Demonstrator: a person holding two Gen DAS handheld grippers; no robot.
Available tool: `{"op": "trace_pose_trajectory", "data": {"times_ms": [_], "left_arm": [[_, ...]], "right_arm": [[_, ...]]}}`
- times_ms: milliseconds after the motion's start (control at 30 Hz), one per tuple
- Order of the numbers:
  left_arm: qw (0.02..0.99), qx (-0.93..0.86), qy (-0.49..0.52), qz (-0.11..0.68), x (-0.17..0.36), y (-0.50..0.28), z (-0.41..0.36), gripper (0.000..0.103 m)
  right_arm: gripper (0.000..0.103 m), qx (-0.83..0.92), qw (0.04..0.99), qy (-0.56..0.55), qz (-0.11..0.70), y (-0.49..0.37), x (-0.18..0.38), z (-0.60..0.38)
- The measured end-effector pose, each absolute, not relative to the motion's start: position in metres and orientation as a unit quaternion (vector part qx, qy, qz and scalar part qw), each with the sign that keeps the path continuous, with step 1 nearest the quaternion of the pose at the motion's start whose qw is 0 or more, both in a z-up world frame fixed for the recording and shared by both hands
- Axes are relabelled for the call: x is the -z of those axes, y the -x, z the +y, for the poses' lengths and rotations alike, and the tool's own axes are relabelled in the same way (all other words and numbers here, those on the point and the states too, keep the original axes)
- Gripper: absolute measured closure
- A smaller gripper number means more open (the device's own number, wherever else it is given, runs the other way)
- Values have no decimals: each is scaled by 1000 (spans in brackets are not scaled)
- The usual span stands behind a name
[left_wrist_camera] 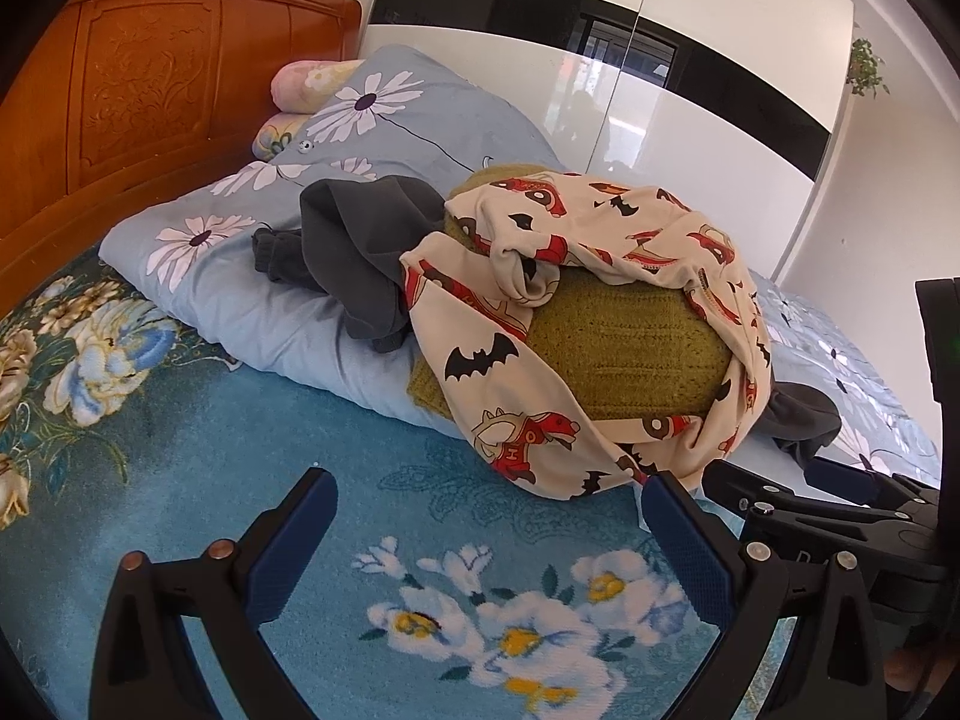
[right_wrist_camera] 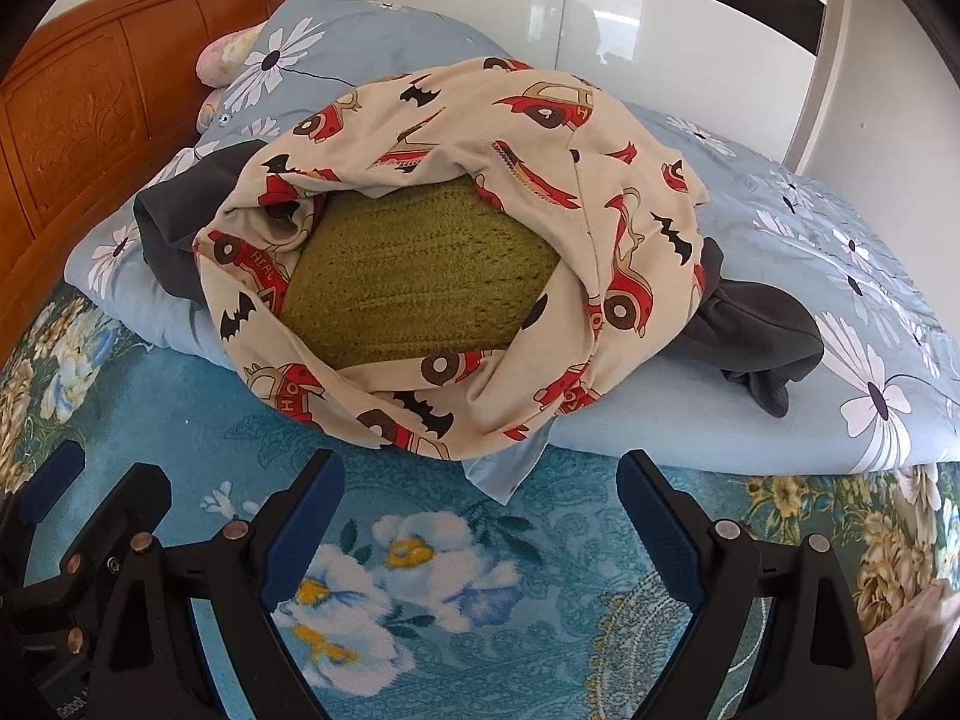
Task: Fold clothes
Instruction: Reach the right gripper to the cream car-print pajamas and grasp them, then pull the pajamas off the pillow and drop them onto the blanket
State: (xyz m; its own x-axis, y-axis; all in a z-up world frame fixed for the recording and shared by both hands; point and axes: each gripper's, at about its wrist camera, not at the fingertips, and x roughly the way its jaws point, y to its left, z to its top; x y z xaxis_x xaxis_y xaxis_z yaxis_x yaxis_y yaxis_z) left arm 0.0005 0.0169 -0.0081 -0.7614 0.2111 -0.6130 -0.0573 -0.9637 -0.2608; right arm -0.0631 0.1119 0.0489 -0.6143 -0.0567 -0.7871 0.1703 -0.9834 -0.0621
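A heap of clothes lies on a folded light-blue quilt (left_wrist_camera: 252,294) on the bed. A cream garment printed with bats and red cars (left_wrist_camera: 600,240) drapes over an olive-green knitted sweater (left_wrist_camera: 624,354); both show in the right wrist view, garment (right_wrist_camera: 480,138) and sweater (right_wrist_camera: 420,276). A dark grey garment (left_wrist_camera: 354,246) lies under them and sticks out at the right (right_wrist_camera: 762,330). My left gripper (left_wrist_camera: 489,498) is open and empty, just short of the heap. My right gripper (right_wrist_camera: 480,480) is open and empty, near the cream garment's lower edge.
The bed has a blue floral cover (left_wrist_camera: 300,432). An orange wooden headboard (left_wrist_camera: 120,78) stands at the left, with pink pillows (left_wrist_camera: 300,81) against it. A glossy white and black wardrobe (left_wrist_camera: 660,90) stands behind the bed. The right gripper's body shows at the left view's right edge (left_wrist_camera: 840,510).
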Motion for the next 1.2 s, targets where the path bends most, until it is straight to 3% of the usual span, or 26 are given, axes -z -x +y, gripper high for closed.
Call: {"op": "trace_pose_trajectory", "data": {"times_ms": [433, 700, 733, 800, 833, 867, 900, 933, 1067, 1200], "left_arm": [[77, -926, 346, -127, 20, 8, 15, 0], [73, -926, 343, -139, 26, -18, -5, 0], [71, -926, 342, -140, 25, -21, -6, 0], [70, -926, 341, -147, 25, -29, -10, 0], [71, -925, 341, -150, 25, -34, -11, 0], [72, -925, 340, -152, 24, -38, -13, 0], [72, -925, 340, -153, 23, -43, -15, 0], [71, -925, 341, -152, 22, -48, -17, 0], [65, -919, 356, -157, 21, -66, -26, 0], [67, -906, 371, -191, 15, -82, -31, 0]], "right_arm": [[10, 897, 64, -432, 70, 76, -40, 112], [12, 899, 22, -436, 10, 147, -49, 147], [15, 901, 22, -433, 19, 156, -52, 146], [36, 897, 5, -439, 48, 171, -51, 143], [64, 891, -6, -450, 57, 178, -48, 143], [82, 887, -16, -458, 57, 184, -48, 145], [86, 889, -22, -457, 24, 184, -52, 154], [97, 891, -28, -454, -5, 183, -58, 162], [97, 912, 2, -409, -33, 159, -99, 179], [97, 921, 94, -377, -22, 104, -143, 170]]}}
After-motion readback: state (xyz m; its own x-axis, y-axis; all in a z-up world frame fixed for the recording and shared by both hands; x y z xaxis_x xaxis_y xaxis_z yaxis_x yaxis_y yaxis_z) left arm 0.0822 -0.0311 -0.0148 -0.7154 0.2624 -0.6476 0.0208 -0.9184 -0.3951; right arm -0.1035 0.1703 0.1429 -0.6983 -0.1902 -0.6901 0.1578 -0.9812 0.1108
